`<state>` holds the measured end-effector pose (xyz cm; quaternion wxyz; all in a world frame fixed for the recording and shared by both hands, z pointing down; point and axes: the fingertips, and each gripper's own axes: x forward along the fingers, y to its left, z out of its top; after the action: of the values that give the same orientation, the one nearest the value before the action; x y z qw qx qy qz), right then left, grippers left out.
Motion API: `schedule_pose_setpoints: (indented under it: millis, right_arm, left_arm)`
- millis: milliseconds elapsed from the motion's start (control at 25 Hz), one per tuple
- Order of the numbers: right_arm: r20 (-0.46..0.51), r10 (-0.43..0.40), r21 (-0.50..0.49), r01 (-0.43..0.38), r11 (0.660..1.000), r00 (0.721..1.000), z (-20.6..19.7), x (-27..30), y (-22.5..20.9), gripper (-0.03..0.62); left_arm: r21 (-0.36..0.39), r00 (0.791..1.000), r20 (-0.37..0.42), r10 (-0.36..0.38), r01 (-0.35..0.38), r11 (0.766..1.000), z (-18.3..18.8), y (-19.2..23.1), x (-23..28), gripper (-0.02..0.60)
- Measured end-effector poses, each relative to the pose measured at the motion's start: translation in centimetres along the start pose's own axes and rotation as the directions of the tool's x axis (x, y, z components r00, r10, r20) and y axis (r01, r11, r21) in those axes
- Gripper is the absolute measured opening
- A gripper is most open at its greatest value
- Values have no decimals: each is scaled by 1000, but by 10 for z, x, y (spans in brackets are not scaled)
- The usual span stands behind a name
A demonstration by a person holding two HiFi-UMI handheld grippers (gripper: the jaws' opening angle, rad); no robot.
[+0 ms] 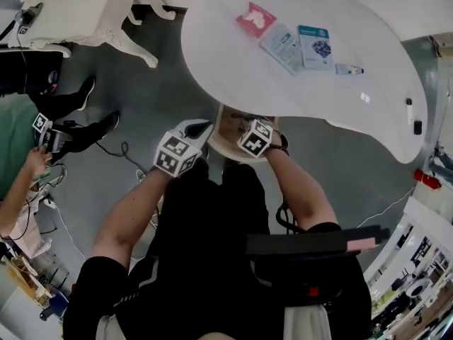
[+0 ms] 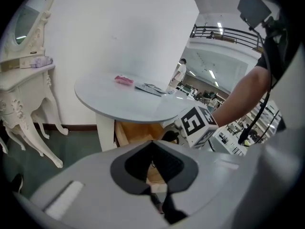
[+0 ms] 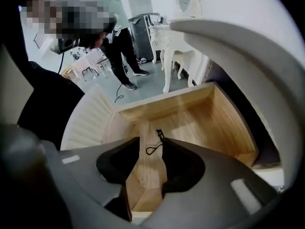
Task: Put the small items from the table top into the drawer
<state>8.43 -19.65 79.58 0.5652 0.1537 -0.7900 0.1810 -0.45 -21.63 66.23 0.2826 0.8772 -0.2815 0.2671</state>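
Hovering over the open drawer (image 3: 190, 113) while the pink packet (image 1: 255, 18) lies on the table (image 1: 233, 69)
Right gripper (image 3: 145, 175) gapes empty above a black looped piece (image 3: 155, 144) on the drawer floor; left gripper (image 2: 155, 190) looks closed on nothing, though dimly seen; best clear the table rim, then pinch that packet by an edge; its print is too small to read.

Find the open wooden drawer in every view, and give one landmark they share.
Head view: drawer at centre, under the round table, at its near edge.
Left gripper view: drawer at centre, beneath the round table.
Right gripper view: drawer fills the middle.
Shared landmark: ornate white dressing table, in all three.
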Motion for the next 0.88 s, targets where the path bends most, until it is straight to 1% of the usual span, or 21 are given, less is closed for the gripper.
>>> schedule_pose_setpoints:
  millis: [80,120,160,200,320,480,640,760,880]
  right_arm:
    - [21,-4,-15,4,1000,1000,3,-12,3,144]
    - [40,-12,-21,13,1000,999,6,-19,3,118]
    - [60,-19,-25,21,999,998,9,-27,3,106]
    - [78,-22,-26,24,999,997,12,-35,5,106]
    - [129,-30,-11,32,999,991,19,-57,9,103]
    - [226,-87,66,74,995,970,33,-91,8,74]
    - [318,-130,150,86,985,939,48,-129,6,60]
    - [388,-179,199,107,974,904,60,-158,-3,51]
    - [449,-241,246,140,959,860,72,-190,-11,38]
  left_arm:
    - [34,1000,1,-16,16,999,7,-4,-5,0]
    - [60,1000,0,-26,26,998,10,-7,-8,0]
    - [86,999,1,-36,36,996,15,-9,-12,0]
    - [104,999,6,-43,43,994,20,-11,-16,0]
    - [117,997,42,-59,54,992,37,-18,-28,0]
    - [137,992,94,-81,68,988,62,-27,-37,0]
    - [127,982,155,-110,90,988,93,-39,-44,0]
    - [153,975,188,-116,88,984,113,-45,-51,0]
    - [164,963,234,-135,98,982,133,-51,-62,0]
